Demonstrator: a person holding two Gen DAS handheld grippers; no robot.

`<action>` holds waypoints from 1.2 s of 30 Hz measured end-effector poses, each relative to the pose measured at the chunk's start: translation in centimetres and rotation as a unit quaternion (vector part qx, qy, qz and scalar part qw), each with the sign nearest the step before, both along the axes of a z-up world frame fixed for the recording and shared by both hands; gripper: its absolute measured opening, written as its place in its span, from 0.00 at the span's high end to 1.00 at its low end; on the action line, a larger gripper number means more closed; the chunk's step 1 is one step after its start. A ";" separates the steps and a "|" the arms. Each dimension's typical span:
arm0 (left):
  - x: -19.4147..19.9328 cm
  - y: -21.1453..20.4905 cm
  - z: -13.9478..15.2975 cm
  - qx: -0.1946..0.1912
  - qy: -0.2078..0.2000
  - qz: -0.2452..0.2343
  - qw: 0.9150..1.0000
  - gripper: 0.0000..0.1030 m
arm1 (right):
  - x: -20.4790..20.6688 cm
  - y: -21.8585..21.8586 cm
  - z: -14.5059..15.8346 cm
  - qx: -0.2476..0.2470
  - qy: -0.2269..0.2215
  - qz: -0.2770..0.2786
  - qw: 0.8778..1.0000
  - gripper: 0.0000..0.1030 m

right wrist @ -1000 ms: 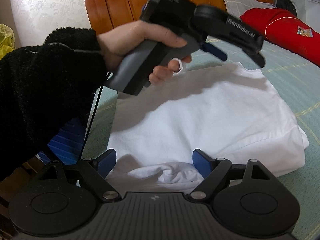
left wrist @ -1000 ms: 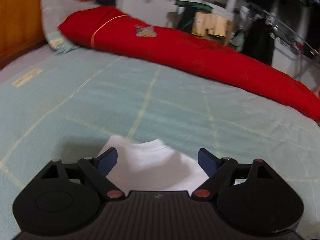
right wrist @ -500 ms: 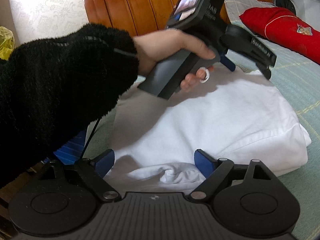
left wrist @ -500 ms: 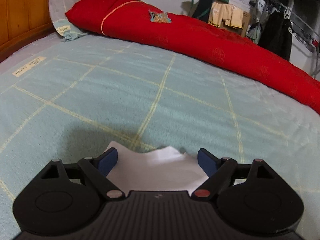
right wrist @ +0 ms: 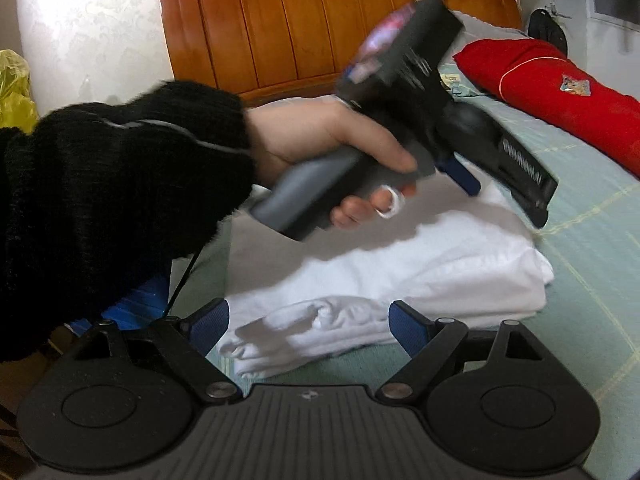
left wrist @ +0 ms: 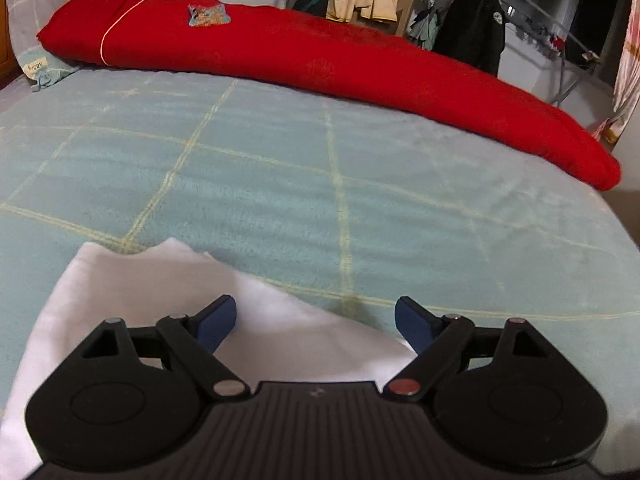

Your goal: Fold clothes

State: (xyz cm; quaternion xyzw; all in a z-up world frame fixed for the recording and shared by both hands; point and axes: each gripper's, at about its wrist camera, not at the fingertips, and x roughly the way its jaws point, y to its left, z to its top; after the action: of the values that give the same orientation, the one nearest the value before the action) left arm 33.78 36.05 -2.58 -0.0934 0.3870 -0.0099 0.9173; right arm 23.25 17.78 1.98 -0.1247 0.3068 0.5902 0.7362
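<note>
A folded white garment (right wrist: 420, 276) lies on the pale green bedspread (right wrist: 592, 280). In the right wrist view my right gripper (right wrist: 310, 326) is open and empty, low at the garment's bunched near edge. The left gripper (right wrist: 500, 184), held in a hand with a black fuzzy sleeve, hovers over the garment's far side. In the left wrist view the left gripper (left wrist: 316, 324) is open and empty just above a corner of the white garment (left wrist: 160, 292).
A long red quilt roll (left wrist: 320, 60) lies across the far side of the bed, with a grey pillow (left wrist: 36, 28) at its left end. A wooden headboard (right wrist: 320, 20) stands behind. A clothes rack (left wrist: 460, 20) is beyond the bed.
The left gripper has swung right and dropped lower over the garment's far corner; more white cloth now shows under it. The right gripper has pulled back slightly, staying open.
</note>
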 end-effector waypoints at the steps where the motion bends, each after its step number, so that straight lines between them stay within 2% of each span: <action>1: 0.3 0.3 -0.4 -0.006 0.004 0.012 1.000 0.17 | -0.1 -0.1 0.0 0.000 0.002 0.000 1.000 0.12; 4: -0.3 0.6 0.2 -0.034 -0.001 0.027 0.999 0.17 | -0.9 -0.9 0.1 -0.001 -0.003 -0.002 1.000 0.12; 7: -2.2 0.1 1.7 -0.030 -0.003 0.024 0.999 0.17 | -0.5 -2.8 0.3 0.001 0.000 -0.013 1.000 0.12; 13: -8.6 -1.7 4.2 -0.058 -0.020 -0.007 0.998 0.16 | -1.2 -5.1 1.4 0.004 0.000 -0.034 0.999 0.12; 17: -13.1 -4.3 4.6 -0.036 -0.033 -0.023 0.999 0.16 | -2.1 -7.4 1.8 -0.009 -0.009 -0.047 0.999 0.12; 22: -18.0 -7.0 3.9 -0.030 -0.052 -0.028 0.998 0.16 | -2.4 -10.6 1.9 -0.014 -0.002 -0.067 0.998 0.12; 28: -19.6 -8.4 1.1 -0.042 -0.039 -0.011 0.998 0.16 | -4.2 -12.4 2.2 0.000 0.005 -0.086 0.996 0.12; 31: -20.1 -8.9 1.2 -0.050 -0.041 -0.012 0.998 0.16 | -4.4 -12.9 2.3 0.002 0.000 -0.092 0.996 0.12; 33: -20.5 -9.5 1.9 -0.035 -0.043 -0.035 0.998 0.16 | -4.3 -13.2 2.3 0.003 0.001 -0.097 0.995 0.12; 36: -21.8 -9.4 3.0 -0.030 -0.066 -0.020 0.997 0.16 | -4.2 -13.6 2.2 0.009 0.002 -0.106 0.994 0.12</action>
State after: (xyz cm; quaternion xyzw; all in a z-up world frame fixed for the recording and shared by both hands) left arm 12.02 26.67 0.40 -0.1124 0.3274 -0.0466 0.9370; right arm 19.03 4.15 4.19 -0.0838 0.3148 0.5118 0.7949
